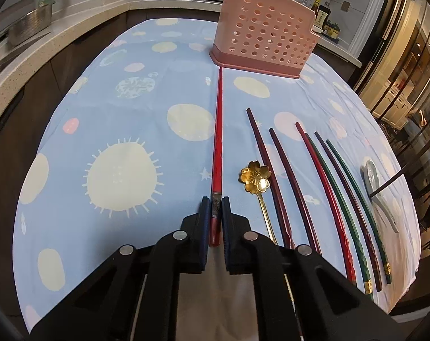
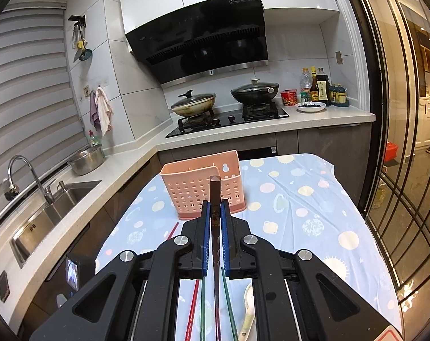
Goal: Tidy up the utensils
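Observation:
My left gripper [image 1: 215, 203] is shut on the banded end of a red chopstick [image 1: 218, 130]. The chopstick lies on the dotted blue cloth and points at the pink perforated utensil holder [image 1: 266, 34]. To its right lie a gold flower spoon [image 1: 254, 180], several dark, red and green chopsticks [image 1: 326, 187] and a white ceramic spoon [image 1: 377, 182]. My right gripper [image 2: 215, 203] is shut on a dark chopstick [image 2: 215, 190] and holds it above the table. Its blunt end sticks out past the fingertips, in front of the holder [image 2: 192, 187]. Below the gripper show loose chopsticks [image 2: 202, 312] and the white spoon [image 2: 247, 312].
The table [image 2: 300, 199] stands in front of an L-shaped counter with a sink [image 2: 44, 216] on the left and a stove with two pans [image 2: 229, 113] behind. Bottles and a dish [image 2: 311, 107] stand at the back right. A glass door [image 2: 399, 170] runs along the right side.

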The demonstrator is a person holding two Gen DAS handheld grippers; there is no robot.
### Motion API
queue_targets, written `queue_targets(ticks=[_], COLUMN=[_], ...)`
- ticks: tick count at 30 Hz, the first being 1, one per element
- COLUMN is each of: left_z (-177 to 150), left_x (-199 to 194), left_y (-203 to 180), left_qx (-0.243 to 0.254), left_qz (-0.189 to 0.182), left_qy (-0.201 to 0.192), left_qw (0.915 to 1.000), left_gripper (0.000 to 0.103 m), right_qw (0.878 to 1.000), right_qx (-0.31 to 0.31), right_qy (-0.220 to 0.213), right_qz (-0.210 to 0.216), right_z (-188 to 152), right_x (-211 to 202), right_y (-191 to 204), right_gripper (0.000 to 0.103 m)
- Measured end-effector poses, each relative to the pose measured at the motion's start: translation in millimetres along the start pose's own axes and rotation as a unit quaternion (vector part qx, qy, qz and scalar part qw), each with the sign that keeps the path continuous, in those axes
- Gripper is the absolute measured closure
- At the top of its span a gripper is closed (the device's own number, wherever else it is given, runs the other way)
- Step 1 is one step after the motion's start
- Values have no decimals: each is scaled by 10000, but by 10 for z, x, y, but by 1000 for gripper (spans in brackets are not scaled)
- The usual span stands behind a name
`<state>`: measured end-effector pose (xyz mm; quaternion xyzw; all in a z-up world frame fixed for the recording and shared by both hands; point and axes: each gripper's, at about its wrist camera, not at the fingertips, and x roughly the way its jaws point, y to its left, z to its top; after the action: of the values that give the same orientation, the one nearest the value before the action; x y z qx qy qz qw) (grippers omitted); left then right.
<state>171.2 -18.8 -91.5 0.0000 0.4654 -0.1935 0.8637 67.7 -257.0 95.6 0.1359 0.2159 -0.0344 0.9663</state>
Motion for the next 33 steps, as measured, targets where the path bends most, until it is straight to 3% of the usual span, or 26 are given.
queue_targets(ticks=[7,14,22,33], left_z=[47,385,1123,2194], left_x=[-261,-883,-1321,-1758], left_y=[0,-67,-208,-499], left_qx=[-30,199,537,799], left_qz=[-80,-27,166,211], left_qy=[-216,-979,-1780,-2568], left_qw=[9997,9950,9824,9629], left_gripper=[96,96,96,96], right_qw=[10000,9999,9995,9985], right_qx=[-7,-83,-122,-231], right_qy=[18,-141,-238,-501], right_qz=[-22,0,146,66], right_z=[-3,133,466,1287], right_x=[-9,26,268,814], right_y=[-21,-14,-31,-21], right_gripper=[96,96,96,96])
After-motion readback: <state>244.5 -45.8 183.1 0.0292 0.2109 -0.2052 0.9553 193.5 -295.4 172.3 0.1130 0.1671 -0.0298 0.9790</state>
